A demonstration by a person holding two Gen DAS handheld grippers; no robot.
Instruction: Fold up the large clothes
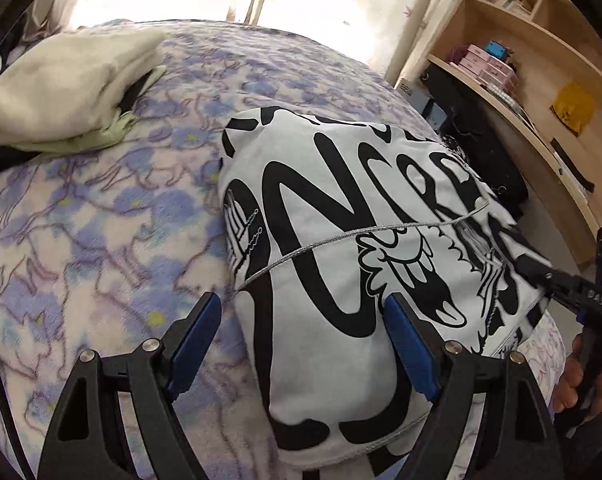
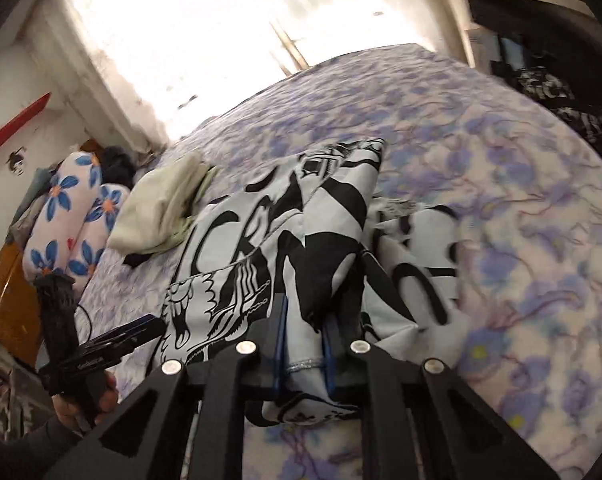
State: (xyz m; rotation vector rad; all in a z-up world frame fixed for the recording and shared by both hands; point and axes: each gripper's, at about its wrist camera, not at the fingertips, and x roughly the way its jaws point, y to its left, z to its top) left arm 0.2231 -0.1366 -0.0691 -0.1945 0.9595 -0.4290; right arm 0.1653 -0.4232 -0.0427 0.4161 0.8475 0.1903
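A white garment with bold black lettering [image 1: 341,232] lies partly folded on the purple flowered bedspread [image 1: 81,240]. My left gripper [image 1: 305,316] is open, its blue-padded fingers [image 1: 197,340] standing either side of the garment's near edge, just above it. My right gripper [image 2: 305,320] is shut on a bunched fold of the same garment [image 2: 301,240] and lifts it a little off the bed. The right gripper also shows in the left wrist view [image 1: 541,276], at the garment's right edge. The left gripper shows at the lower left of the right wrist view [image 2: 133,336].
A folded cream cloth [image 1: 69,92] lies at the far left of the bed, over something black. A flowered pillow [image 2: 69,216] sits by the wall. A wooden shelf unit [image 1: 541,60] and a dark bag [image 1: 481,140] stand right of the bed. Bright curtained window behind.
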